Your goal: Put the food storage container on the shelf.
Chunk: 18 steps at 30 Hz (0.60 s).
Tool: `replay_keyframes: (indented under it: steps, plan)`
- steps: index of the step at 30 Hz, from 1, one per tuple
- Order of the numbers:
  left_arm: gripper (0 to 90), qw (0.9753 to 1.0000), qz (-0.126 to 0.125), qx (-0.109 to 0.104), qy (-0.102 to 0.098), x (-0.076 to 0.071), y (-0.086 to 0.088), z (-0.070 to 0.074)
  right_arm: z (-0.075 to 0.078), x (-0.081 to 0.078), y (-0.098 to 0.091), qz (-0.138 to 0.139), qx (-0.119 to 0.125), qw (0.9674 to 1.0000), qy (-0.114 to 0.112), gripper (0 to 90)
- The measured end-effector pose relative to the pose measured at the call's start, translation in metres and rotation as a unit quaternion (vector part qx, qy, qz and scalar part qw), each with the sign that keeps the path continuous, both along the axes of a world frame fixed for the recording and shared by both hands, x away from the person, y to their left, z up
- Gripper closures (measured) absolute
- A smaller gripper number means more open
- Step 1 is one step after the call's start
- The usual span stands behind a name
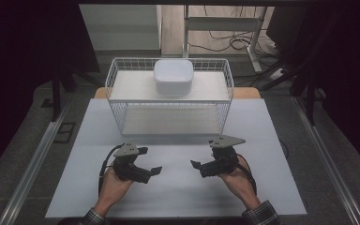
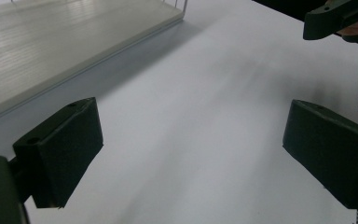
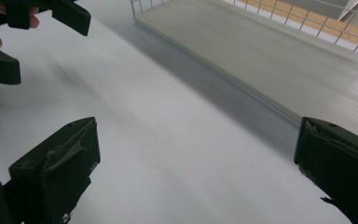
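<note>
Both hands reach in from the desk's near edge. The left gripper point(image 1: 151, 161) and right gripper point(image 1: 202, 157) face each other, near but apart, each with fingers point(image 2: 58, 151) spread wide, holding nothing.

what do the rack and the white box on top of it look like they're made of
Rack: thin metal wire, seemingly coated white, judging by the open grid sides; its two shelves look like pale matte boards.

Box: probably smooth white plastic, with rounded corners and a soft sheen, though glazed ceramic cannot be ruled out.
</note>
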<state>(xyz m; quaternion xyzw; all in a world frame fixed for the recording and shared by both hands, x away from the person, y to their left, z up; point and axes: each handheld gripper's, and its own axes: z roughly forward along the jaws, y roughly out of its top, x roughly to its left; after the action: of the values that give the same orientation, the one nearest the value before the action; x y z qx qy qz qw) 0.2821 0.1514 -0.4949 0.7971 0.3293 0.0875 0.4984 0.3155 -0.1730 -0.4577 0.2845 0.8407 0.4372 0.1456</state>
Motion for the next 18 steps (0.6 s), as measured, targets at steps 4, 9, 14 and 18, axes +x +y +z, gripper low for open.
replay_keyframes:
  steps: [4,9,14,18]
  plan:
    - [4.1,1.0,0.004,0.001,0.003,-0.004,0.003,-0.003,-0.003,-0.004,-0.004,-0.003,-0.003,1.0,0.002,0.0]
    - [4.0,0.9998,0.016,-0.001,0.007,-0.011,0.013,-0.007,-0.005,-0.01,-0.012,-0.01,-0.001,0.9999,0.001,0.0]
    - [4.0,0.9996,0.027,-0.002,0.007,-0.019,0.022,-0.009,-0.005,-0.015,-0.021,-0.017,0.0,0.9999,-0.002,0.0]
    - [4.0,0.9994,0.034,-0.002,0.009,-0.025,0.029,-0.01,-0.006,-0.018,-0.028,-0.022,-0.005,0.9997,-0.001,0.0]
